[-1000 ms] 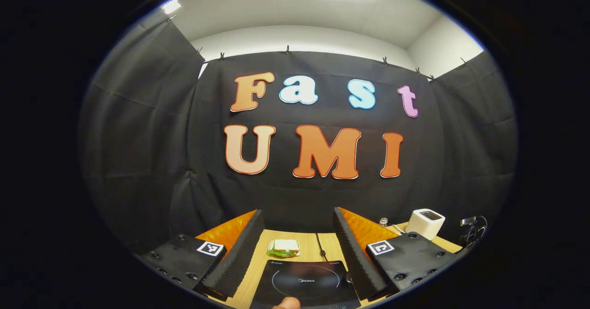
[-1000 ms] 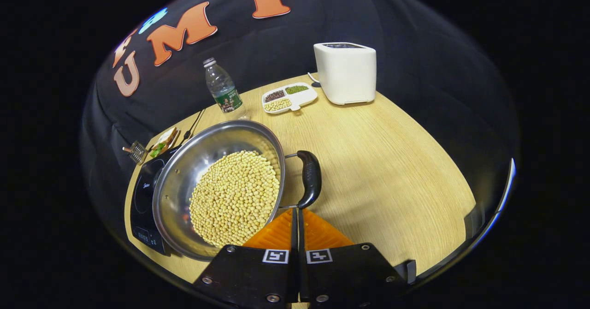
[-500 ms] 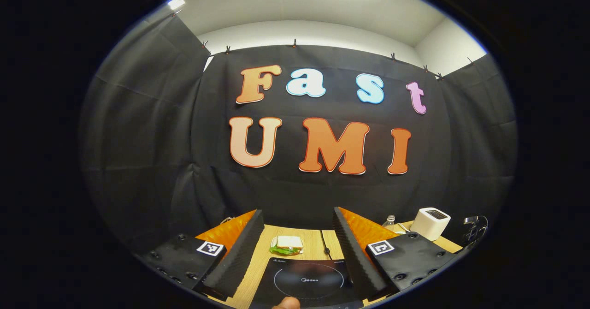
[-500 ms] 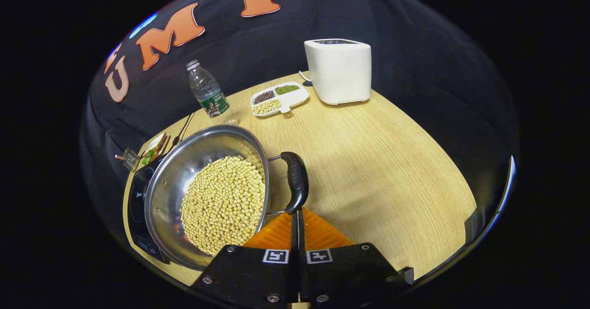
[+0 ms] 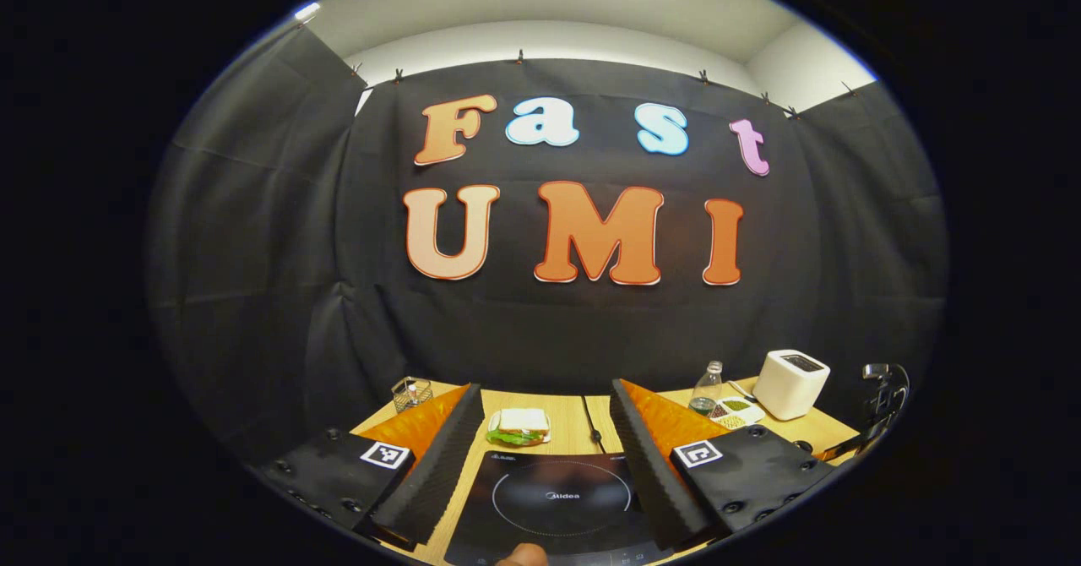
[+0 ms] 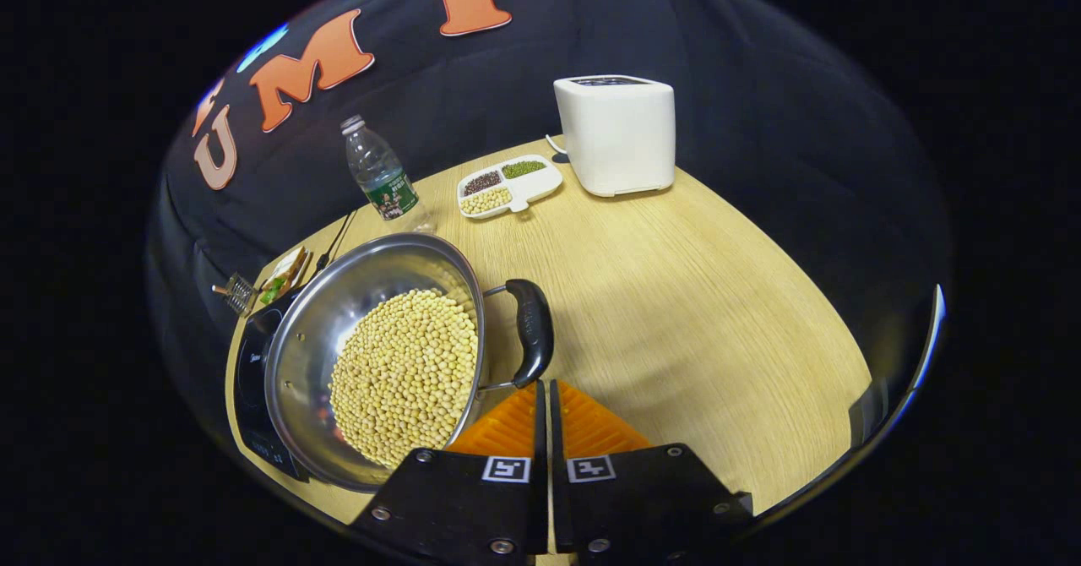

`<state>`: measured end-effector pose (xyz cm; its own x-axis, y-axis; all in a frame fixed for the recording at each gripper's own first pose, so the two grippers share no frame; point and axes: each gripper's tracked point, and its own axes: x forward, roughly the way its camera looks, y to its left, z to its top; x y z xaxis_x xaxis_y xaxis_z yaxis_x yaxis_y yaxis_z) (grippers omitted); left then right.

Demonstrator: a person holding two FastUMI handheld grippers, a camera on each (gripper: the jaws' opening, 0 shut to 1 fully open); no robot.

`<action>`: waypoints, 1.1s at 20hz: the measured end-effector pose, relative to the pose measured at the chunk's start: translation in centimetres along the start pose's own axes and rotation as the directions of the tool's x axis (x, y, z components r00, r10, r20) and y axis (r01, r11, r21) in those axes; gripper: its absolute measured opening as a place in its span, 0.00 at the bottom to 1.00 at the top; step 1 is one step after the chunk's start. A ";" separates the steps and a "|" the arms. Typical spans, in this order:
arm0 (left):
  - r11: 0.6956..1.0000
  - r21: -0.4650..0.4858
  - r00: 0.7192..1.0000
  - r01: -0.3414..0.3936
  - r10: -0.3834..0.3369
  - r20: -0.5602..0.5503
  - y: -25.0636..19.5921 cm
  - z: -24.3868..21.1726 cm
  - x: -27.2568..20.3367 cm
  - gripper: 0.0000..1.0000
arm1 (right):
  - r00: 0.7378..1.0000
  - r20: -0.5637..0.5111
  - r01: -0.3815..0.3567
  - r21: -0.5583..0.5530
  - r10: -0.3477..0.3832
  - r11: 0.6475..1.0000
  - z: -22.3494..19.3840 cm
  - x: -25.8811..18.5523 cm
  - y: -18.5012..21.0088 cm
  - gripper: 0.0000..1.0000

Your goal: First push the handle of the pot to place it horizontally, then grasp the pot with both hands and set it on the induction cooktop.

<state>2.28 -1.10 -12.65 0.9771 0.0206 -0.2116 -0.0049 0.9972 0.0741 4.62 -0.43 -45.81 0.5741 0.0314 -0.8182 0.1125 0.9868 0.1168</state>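
Right claw (image 6: 545, 389): fingers closed together, empty, tips just below the pot's side handle (image 6: 532, 329). Pot (image 6: 372, 355) of beans sits on the counter (image 6: 692, 296), overlapping the cooktop (image 6: 253, 363). Left claw (image 5: 545, 439): open, empty, above the cooktop (image 5: 557, 498). Step: handle push. Next likely needs tip contact and a sideways nudge.

Silver pot (image 6: 338, 329) of yellow beans (image 6: 405, 376), black handle (image 6: 530, 331), white toaster (image 6: 615, 133).

R claw (image 6: 545, 393) closed – tips near pot (image 6: 372, 355) handle (image 6: 532, 329)
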 end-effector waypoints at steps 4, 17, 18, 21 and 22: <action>0.998 -0.033 0.995 0.056 -0.058 -0.076 -2.7 -3.8 0.7 0.99 | 0.999 0.039 0.012 0.030 -0.014 0.999 0.3 -1.1 -1.2 0.19; 0.979 -0.077 0.892 0.189 -0.204 -0.405 -11.0 -18.8 0.7 0.99 | 0.989 0.128 0.070 0.002 -0.070 0.998 0.6 -3.5 -3.9 0.77; 0.978 -0.077 0.884 0.194 -0.208 -0.419 -11.4 -19.4 0.7 0.99 | 0.987 0.142 0.073 0.002 -0.072 0.997 1.0 -3.6 -4.0 0.82; 0.975 -0.077 0.864 0.209 -0.221 -0.453 -12.7 -21.4 0.9 0.99 | 0.981 0.184 0.059 0.002 -0.058 0.998 1.9 -4.1 -3.8 0.90; 0.974 -0.080 0.856 0.213 -0.226 -0.465 -13.1 -21.9 1.1 0.99 | 0.979 0.198 0.051 -0.002 -0.050 0.999 2.2 -4.2 -3.5 0.93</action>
<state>-1.28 -12.59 -35.20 0.7389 -0.1744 -0.6509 0.1868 0.9811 -0.0508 3.58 -4.39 -41.53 0.7167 -0.0497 -0.6956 0.1403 0.9874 0.0739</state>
